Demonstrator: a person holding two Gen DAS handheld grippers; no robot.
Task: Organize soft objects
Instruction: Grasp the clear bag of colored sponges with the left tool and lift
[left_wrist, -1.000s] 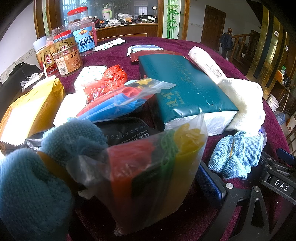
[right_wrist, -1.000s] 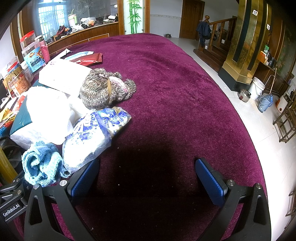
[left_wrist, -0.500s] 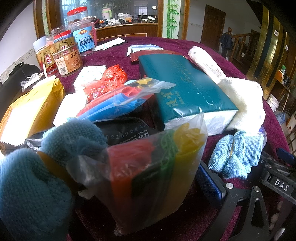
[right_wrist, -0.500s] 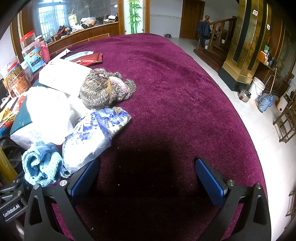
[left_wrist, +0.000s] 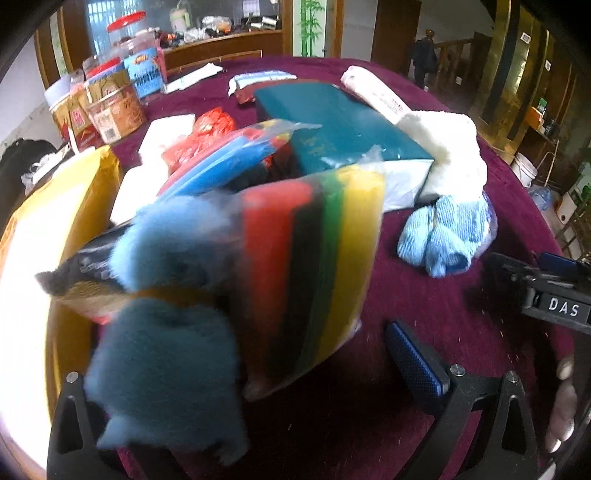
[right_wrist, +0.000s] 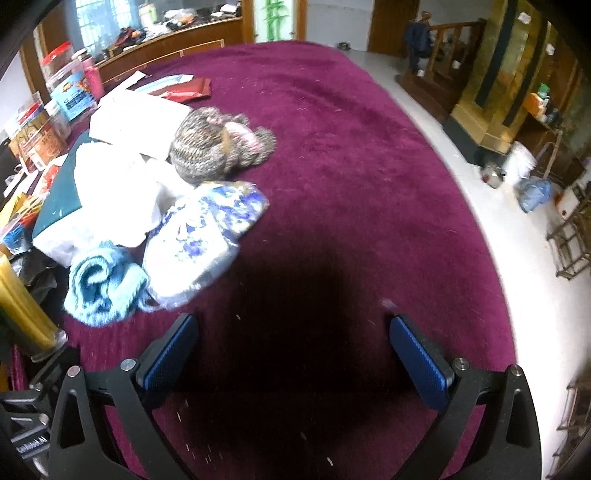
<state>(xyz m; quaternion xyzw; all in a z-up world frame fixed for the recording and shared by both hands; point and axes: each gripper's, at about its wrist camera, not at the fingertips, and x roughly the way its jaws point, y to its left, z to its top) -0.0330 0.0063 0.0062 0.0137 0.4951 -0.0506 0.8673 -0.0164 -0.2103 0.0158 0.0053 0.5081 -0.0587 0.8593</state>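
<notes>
A clear bag of red, green and yellow sponges (left_wrist: 314, 266) stands between the fingers of my left gripper (left_wrist: 236, 373), with teal knit pieces (left_wrist: 162, 369) hiding its left finger; the right pad (left_wrist: 417, 363) stands apart from the bag. A light blue knit cloth (left_wrist: 443, 236) lies to the right and also shows in the right wrist view (right_wrist: 103, 284). My right gripper (right_wrist: 295, 363) is open and empty over bare carpet. A brown knit hat (right_wrist: 218, 142), a blue-white packet (right_wrist: 199, 240) and a white towel (left_wrist: 450, 147) lie ahead.
A teal box (left_wrist: 343, 125), a yellow bag (left_wrist: 48, 221), a packet of blue and red strips (left_wrist: 221, 162) and snack jars (left_wrist: 110, 107) crowd the left of the round purple table (right_wrist: 369, 184). Its edge and the tiled floor (right_wrist: 535, 295) lie right.
The left view has lifted and shifted with blur; the sponge bag now stands more upright and farther from the right pad. The right gripper has moved slightly forward, still open.
</notes>
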